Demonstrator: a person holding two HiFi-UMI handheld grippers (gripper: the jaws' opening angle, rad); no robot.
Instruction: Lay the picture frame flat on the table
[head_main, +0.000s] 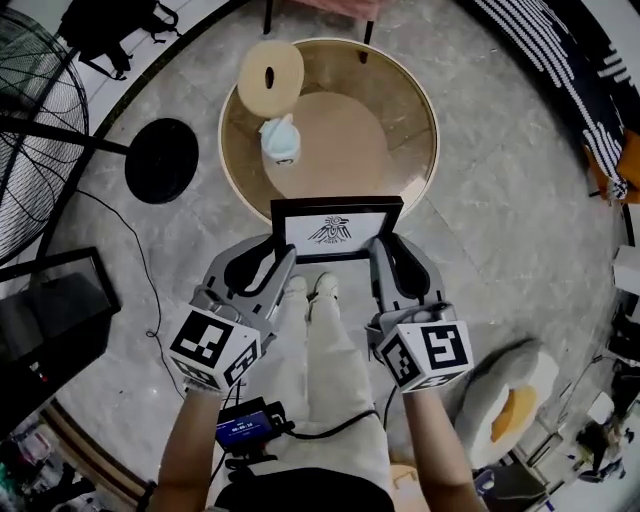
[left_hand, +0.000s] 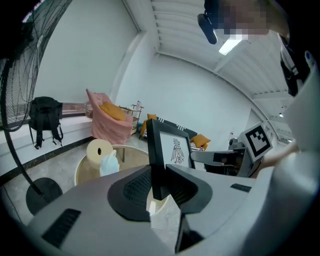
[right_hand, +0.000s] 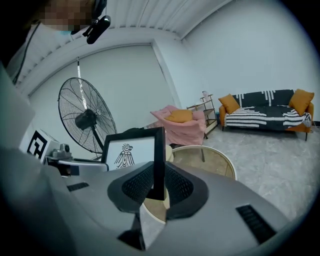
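A black picture frame (head_main: 336, 229) with a bird print on white stands upright, held in the air over the near edge of the round glass table (head_main: 428, 110). My left gripper (head_main: 283, 258) is shut on the frame's left side. My right gripper (head_main: 381, 252) is shut on its right side. In the left gripper view the frame (left_hand: 172, 147) rises edge-on out of the left gripper (left_hand: 157, 187), both dark pads against it. The right gripper view shows the frame (right_hand: 131, 152) clamped the same way in the right gripper (right_hand: 158, 185).
On the table lie a roll of paper (head_main: 270, 77) and a small pale blue object (head_main: 281, 139). A standing fan (head_main: 30, 130) with its round base (head_main: 162, 160) is at the left. A pink chair (right_hand: 182, 125) and a striped sofa (right_hand: 265, 117) stand beyond. A cushion (head_main: 510, 400) lies on the floor at the right.
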